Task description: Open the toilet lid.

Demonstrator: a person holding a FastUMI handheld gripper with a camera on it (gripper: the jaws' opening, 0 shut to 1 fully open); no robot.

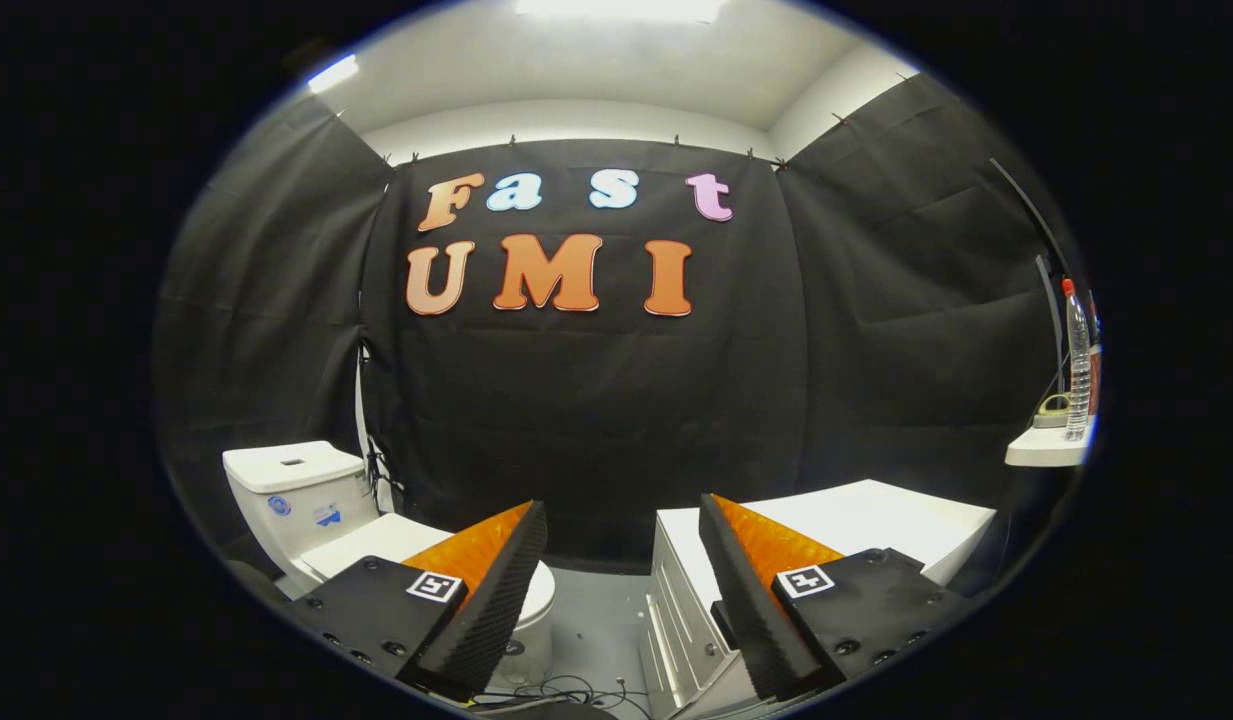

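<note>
Booth interior seen along the tongs (622, 525), whose fingers (491, 600) stand spread apart at lower centre, grasping nothing. The toilet (306, 510) sits at lower left, beyond and partly behind the left finger; its lid (401, 540) lies closed over the bowl, below the tank (294, 492). A white cabinet (876, 525) occupies the lower right, behind the right finger. At right, a small shelf (1044, 452) carries a clear bottle (1077, 365). Cables (561, 692) lie on the floor (596, 610) between the fingers.

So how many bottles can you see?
1, maybe more. A clear bottle stands on the small shelf, off to the right beyond the open gripper. Something reddish sits right behind it, maybe a second bottle, but I cannot tell.
</note>
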